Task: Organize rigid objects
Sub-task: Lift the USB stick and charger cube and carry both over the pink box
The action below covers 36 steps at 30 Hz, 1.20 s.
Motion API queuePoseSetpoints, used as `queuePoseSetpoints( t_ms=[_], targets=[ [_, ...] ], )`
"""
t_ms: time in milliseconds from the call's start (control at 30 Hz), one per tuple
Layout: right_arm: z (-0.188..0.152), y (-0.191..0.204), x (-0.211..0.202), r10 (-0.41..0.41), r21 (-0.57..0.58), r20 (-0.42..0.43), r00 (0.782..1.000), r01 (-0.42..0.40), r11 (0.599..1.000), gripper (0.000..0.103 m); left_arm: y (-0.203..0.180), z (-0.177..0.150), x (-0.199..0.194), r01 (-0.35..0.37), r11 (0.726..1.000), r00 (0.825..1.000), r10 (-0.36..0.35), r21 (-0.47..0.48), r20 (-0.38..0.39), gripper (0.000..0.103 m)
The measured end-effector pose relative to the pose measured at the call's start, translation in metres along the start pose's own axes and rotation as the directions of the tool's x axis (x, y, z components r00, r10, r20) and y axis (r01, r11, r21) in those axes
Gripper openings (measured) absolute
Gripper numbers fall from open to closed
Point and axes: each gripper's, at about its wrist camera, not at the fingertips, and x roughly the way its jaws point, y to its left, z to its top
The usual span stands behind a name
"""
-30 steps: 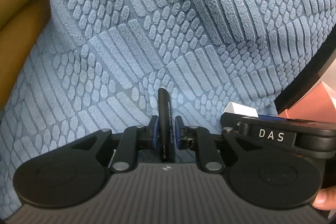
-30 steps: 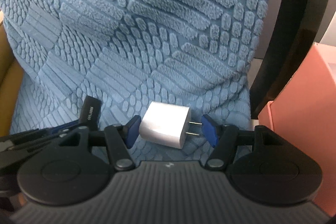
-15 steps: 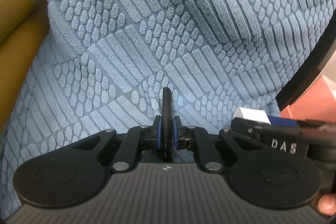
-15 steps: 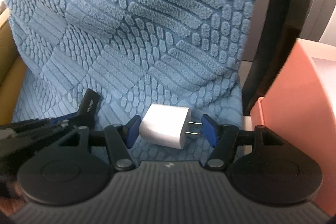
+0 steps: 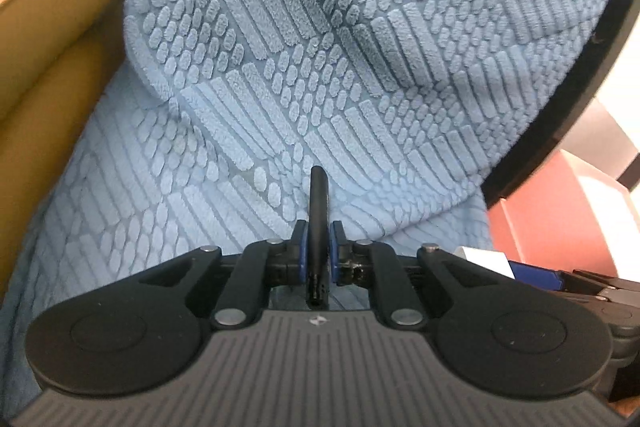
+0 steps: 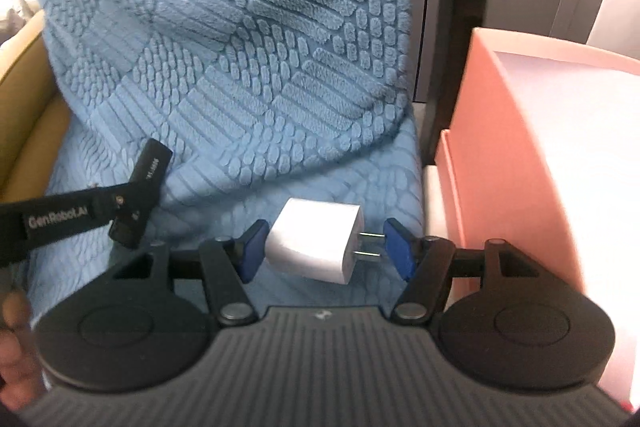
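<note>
My left gripper [image 5: 318, 247] is shut on a thin flat black device [image 5: 318, 219], held edge-on and upright above the blue textured blanket [image 5: 280, 87]. The same device [image 6: 140, 195] and the left gripper show at the left of the right wrist view. My right gripper [image 6: 324, 247] is shut on a white plug adapter [image 6: 316, 247], one pad on its body, the other on the two prongs [image 6: 370, 245]. The adapter's corner [image 5: 486, 259] shows at the right of the left wrist view.
A pink open box [image 6: 540, 155] stands close on the right, also in the left wrist view [image 5: 560, 215]. A black frame [image 6: 472, 7] runs between blanket and box. A mustard sofa cushion [image 5: 48, 75] lies at the left.
Both grippers have lifted with their objects still held, and the views have tilted up. The pink box has come closer on the right. The left gripper shows more plainly in the right view.
</note>
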Motion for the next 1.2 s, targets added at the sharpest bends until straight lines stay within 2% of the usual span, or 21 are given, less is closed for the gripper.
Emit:
queuePoseSetpoints(
  t_ms=[267, 533, 867, 1200],
  targets=[
    [-0.006, 0.000, -0.053, 0.004, -0.039, 0.026, 1.000, -0.003, 0.999, 0.065, -0.006, -0.016, -0.054, 0.034, 0.999, 0.999, -0.034, -0.002, 0.012, 0.011],
    [-0.015, 0.005, -0.112, 0.013, -0.048, 0.079, 0.997, -0.009, 0.999, 0.065, -0.016, -0.035, -0.109, 0.039, 0.999, 0.999, -0.039, 0.017, 0.019, 0.011],
    [-0.048, 0.006, -0.199, 0.010, -0.013, 0.155, 0.988, -0.008, 1.000, 0.065, -0.043, -0.049, -0.190, 0.060, 0.998, 0.996, -0.061, 0.021, 0.058, 0.011],
    [-0.075, 0.006, -0.256, 0.015, -0.012, 0.199, 0.980, -0.013, 1.000, 0.065, -0.062, -0.076, -0.250, 0.085, 0.996, 0.994, -0.086, 0.015, 0.061, 0.011]
  ],
)
